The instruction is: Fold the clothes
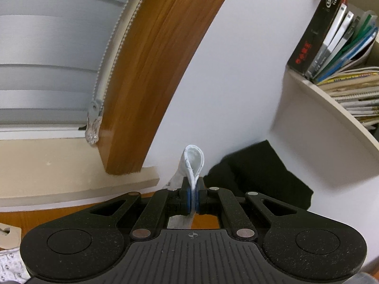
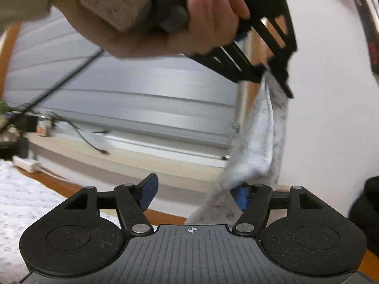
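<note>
In the left wrist view my left gripper (image 1: 193, 197) is shut on a fold of a white patterned garment (image 1: 193, 159), which loops up above the blue pads. In the right wrist view the same garment (image 2: 255, 146) hangs down from the left gripper (image 2: 276, 78), held high by a hand (image 2: 170, 23). My right gripper (image 2: 194, 193) is open, its blue pads (image 2: 149, 190) wide apart. The hanging cloth passes just in front of the right pad and down between the fingers. More white patterned cloth (image 2: 21, 201) lies at the lower left.
A dark garment (image 1: 258, 175) lies against the white wall on the right. A bookshelf (image 1: 331, 54) holds books and folders. A window blind (image 1: 47, 59) and wooden frame (image 1: 151, 71) stand behind a sill with cables (image 2: 90, 139) and a power strip (image 2: 26, 163).
</note>
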Available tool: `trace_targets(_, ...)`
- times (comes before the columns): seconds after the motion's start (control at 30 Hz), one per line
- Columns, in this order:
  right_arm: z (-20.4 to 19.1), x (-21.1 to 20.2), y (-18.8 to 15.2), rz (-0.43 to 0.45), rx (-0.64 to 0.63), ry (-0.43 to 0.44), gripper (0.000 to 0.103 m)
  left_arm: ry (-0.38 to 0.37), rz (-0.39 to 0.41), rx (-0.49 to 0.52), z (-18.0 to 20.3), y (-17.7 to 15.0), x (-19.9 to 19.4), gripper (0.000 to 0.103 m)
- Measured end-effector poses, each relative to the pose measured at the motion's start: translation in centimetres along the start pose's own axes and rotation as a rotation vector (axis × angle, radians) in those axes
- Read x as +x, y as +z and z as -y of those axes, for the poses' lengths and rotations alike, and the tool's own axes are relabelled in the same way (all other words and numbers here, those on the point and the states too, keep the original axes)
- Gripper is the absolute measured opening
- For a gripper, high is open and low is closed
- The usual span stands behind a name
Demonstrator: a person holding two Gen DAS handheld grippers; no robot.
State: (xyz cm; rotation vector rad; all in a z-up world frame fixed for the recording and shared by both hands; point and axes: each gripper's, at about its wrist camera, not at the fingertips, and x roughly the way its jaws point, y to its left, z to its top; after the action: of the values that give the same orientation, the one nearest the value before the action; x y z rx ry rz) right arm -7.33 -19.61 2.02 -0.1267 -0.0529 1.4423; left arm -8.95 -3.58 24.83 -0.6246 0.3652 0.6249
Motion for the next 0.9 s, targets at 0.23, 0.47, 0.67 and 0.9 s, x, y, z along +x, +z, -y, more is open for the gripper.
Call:
trace_targets(0.23, 3.7, -1.0, -0.1, 0.050, 0.146, 0.001, 0.042, -0.006, 0.012, -0.007, -0.4, 0.1, -0.6, 0.004)
trace_targets(0.47, 6.4, -1.7, 1.9, 0.078, 0.249, 0.131, 0.007, -0.017, 0.047, -0.022, -2.0, 0.7, -2.5, 0.004)
trace_targets(0.67, 7.7, -3.7, 8.8, 0.170, 0.209, 0.230, 0.007, -0.029, 0.117, -0.005, -3.2, 2.6, -7.3, 0.004)
trace_targets(0.9, 6.1, -3.3, 16.9, 0.228, 0.141, 0.336, 0.007, -0.011, 0.207, 0.002, -5.0, 5.3, -14.1, 0.004)
